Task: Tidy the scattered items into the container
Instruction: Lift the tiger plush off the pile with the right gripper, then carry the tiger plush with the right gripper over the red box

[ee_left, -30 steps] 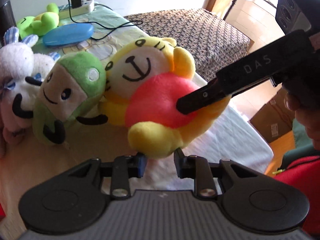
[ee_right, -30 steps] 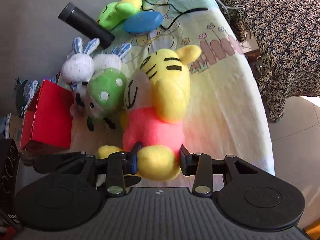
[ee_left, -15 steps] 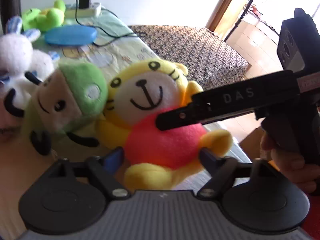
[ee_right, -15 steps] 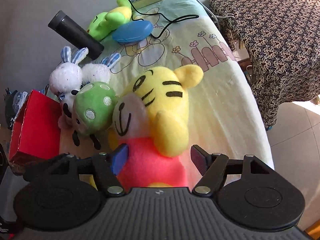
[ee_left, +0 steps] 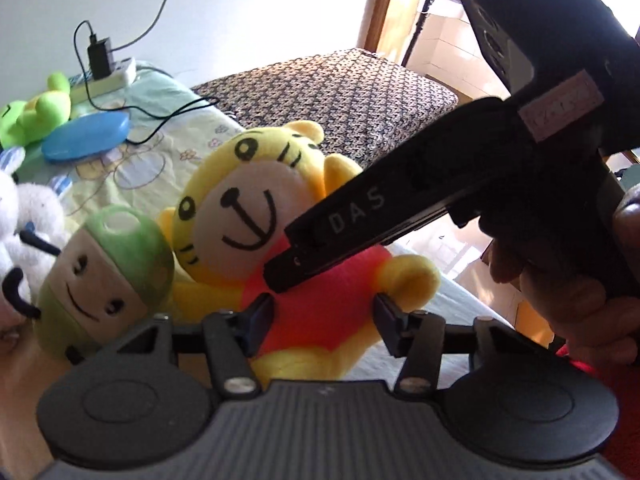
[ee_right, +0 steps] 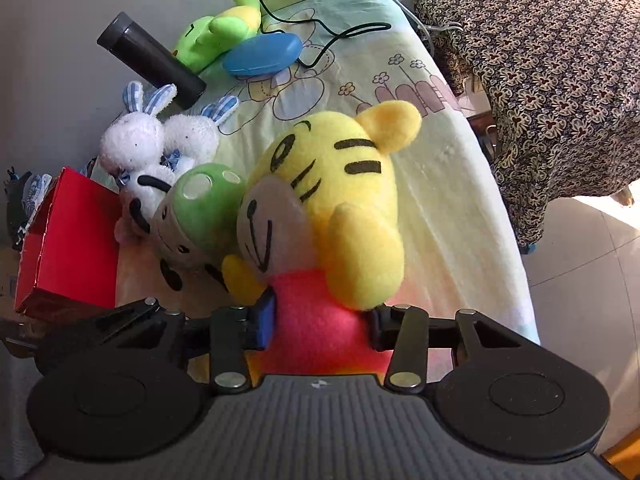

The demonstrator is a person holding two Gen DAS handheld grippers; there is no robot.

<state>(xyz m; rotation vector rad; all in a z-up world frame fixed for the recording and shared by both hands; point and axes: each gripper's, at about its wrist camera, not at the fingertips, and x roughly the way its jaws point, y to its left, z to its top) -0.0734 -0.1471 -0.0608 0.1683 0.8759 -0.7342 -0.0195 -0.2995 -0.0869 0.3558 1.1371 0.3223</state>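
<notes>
Left wrist view: the left tool (ee_left: 322, 316) grips the tiger toy (ee_left: 288, 240) at its red belly, on the bed (ee_left: 168, 152)

Right wrist view: the right tool (ee_right: 322, 322) is closing around that soft, light belly; squeeze mid-body, beside the red box (ee_right: 70, 240)

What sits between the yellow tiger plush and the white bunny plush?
The green-capped mushroom plush sits there, pressed against the yellow tiger plush on one side and the white bunny plush on the other. The right wrist view shows it best.
</notes>
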